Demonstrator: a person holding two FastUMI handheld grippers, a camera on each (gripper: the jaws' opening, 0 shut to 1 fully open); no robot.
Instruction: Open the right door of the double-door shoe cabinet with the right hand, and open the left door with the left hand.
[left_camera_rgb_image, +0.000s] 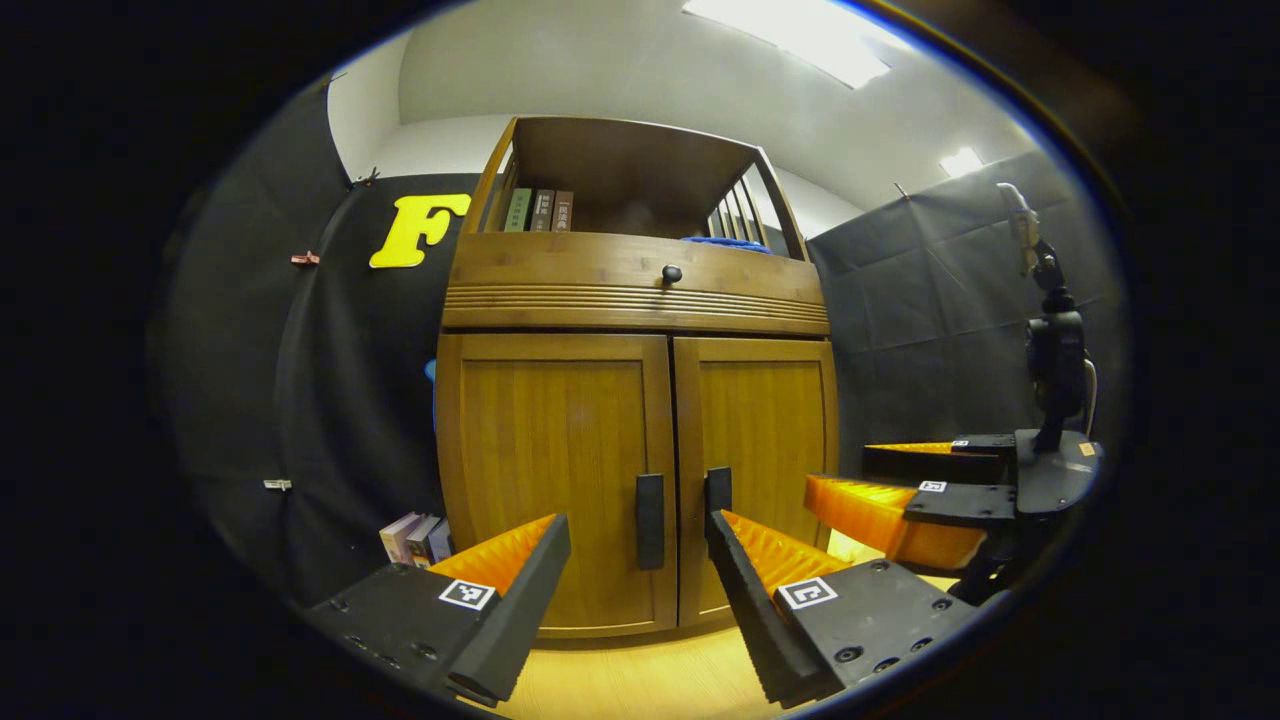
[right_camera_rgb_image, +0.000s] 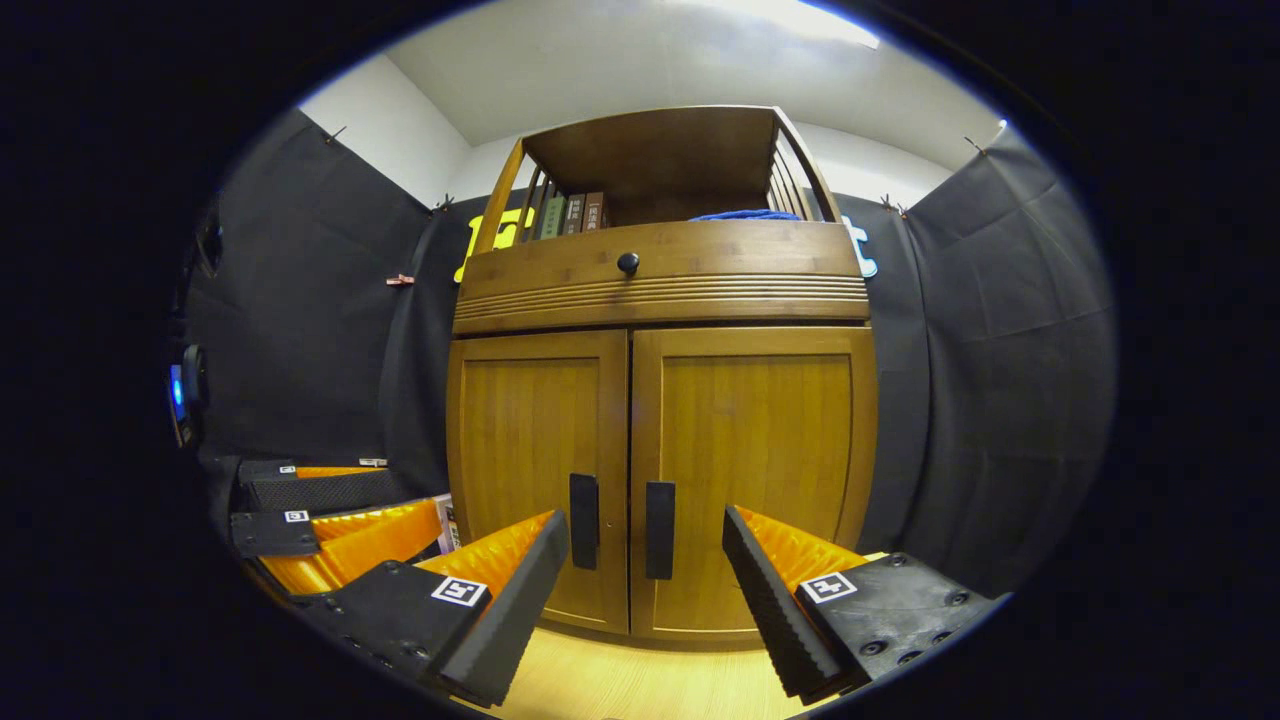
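- Far left in the left gripper view, a small stack of books (left_camera_rgb_image: 415, 537) stands on the floor beside the shoe cabinet (left_camera_rgb_image: 640, 290), half hidden behind the left gripper's (left_camera_rgb_image: 637, 540) own finger; their covers are too small to make out.
- The left gripper hangs in front of the cabinet, fingers spread wide apart, gripping nothing, well clear of the wood.
- Between those fingers sits the left door (left_camera_rgb_image: 555, 480), closed, its dark upright handle (left_camera_rgb_image: 650, 521) in plain sight.
- Next along, the right door (left_camera_rgb_image: 765, 460) is closed too; its handle (left_camera_rgb_image: 718, 489) is partly covered by the left gripper's finger.
- Up top, the open shelf holds a few upright books (left_camera_rgb_image: 540, 210) and a blue cloth (left_camera_rgb_image: 728, 243), mostly hidden behind the shelf's front rail.
- A drawer with a round dark knob (left_camera_rgb_image: 672, 273) runs above both doors.
- At the right edge, the right gripper (left_camera_rgb_image: 880, 480) hovers near the right door, partly cut off; the hand holding it is lost in the dark.
- Switching to the right gripper view: the left gripper (right_camera_rgb_image: 330, 505) peeks in low on the left, its body cut off.
- The right gripper (right_camera_rgb_image: 645, 560) is open wide as well, empty, both door handles (right_camera_rgb_image: 584, 507) (right_camera_rgb_image: 660, 530) framed between its fingers, not touching either.
- Pale wooden floor (right_camera_rgb_image: 640, 680) shows beneath the cabinet.
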